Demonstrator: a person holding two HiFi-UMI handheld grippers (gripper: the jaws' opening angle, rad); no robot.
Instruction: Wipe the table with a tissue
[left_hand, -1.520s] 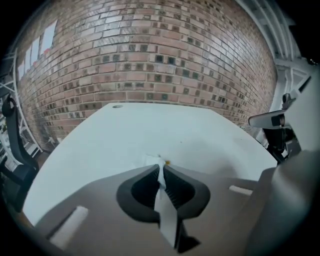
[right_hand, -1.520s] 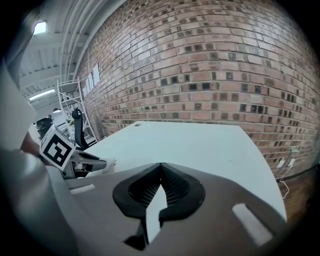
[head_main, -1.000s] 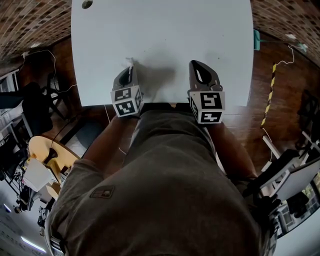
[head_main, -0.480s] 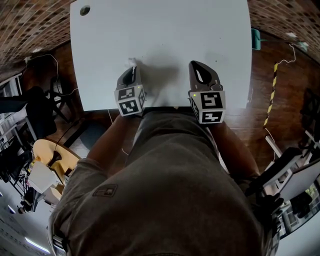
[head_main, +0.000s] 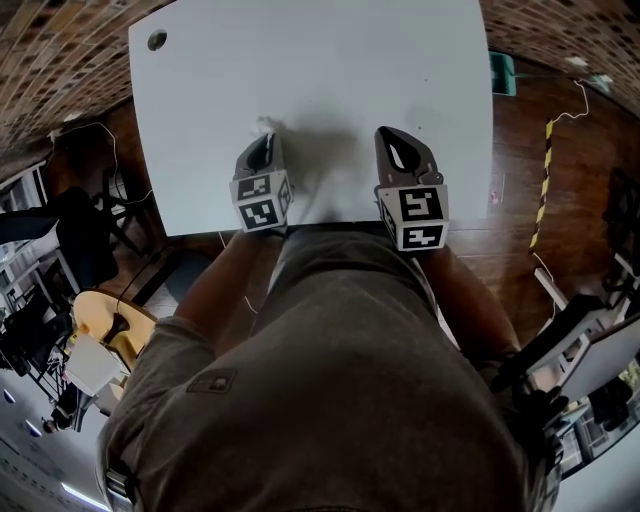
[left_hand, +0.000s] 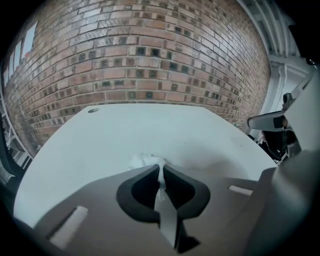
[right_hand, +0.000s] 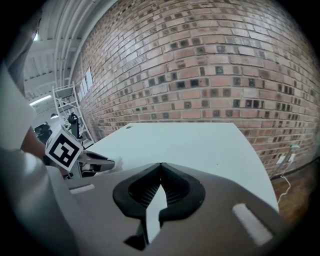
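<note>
While your left gripper (left_hand: 160, 169) pinches the tissue (left_hand: 141, 161), its wad bunched just past the tips on the table (left_hand: 150, 127), press down flat and sweep outward evenly; hold your right gripper (right_hand: 161, 169), jaws together on nothing, aside.

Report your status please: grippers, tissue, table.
Left gripper shut on tissue, near edge of table. Right gripper shut, empty. Nothing in the way.
</note>
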